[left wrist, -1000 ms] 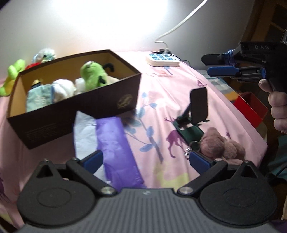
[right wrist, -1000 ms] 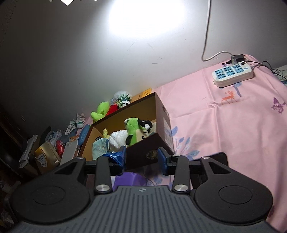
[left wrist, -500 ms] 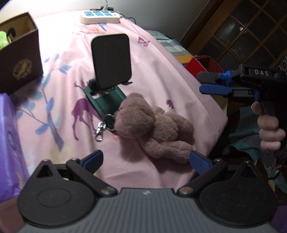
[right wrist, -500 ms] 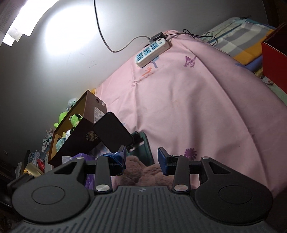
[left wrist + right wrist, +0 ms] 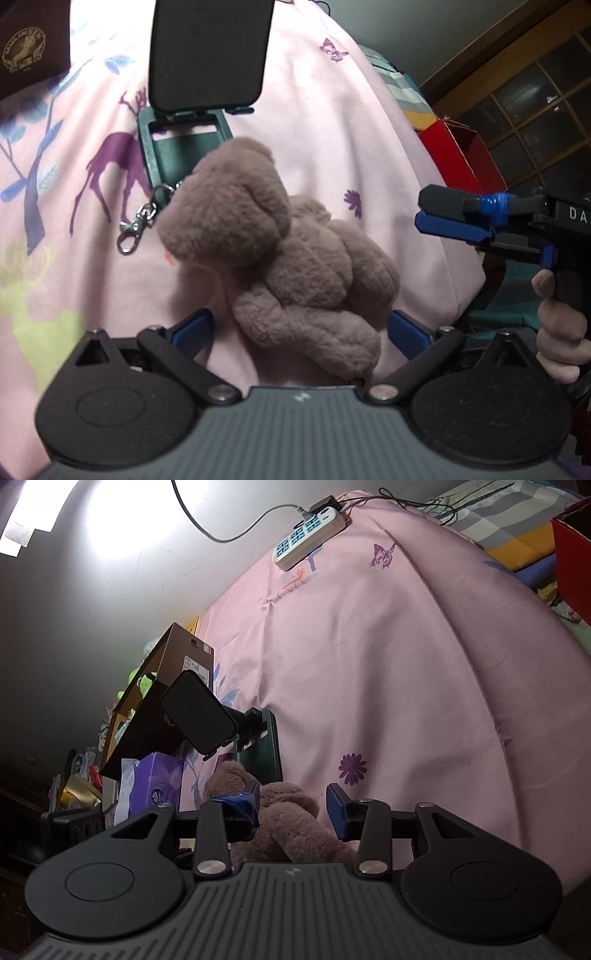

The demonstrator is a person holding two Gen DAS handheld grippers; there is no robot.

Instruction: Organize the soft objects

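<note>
From the left wrist, the left gripper (image 5: 300, 326) hangs spread wide around the legs of a brown plush bear (image 5: 275, 243) lying near the right edge of the pink bedsheet (image 5: 332, 122), pads apparently not yet touching fur. A metal keychain clasp (image 5: 137, 226) trails from the bear's head beside a green phone stand (image 5: 173, 147); closing on a limb alone could let the toy slip, or the clasp snag the stand. The right gripper (image 5: 448, 218) waits off the edge, pressed almost together, holding nothing.

From the right wrist, the right gripper (image 5: 291, 805) frames the bear (image 5: 284, 830). Only this view shows the brown box (image 5: 166, 701) holding other toys, and a power strip (image 5: 308, 539).
</note>
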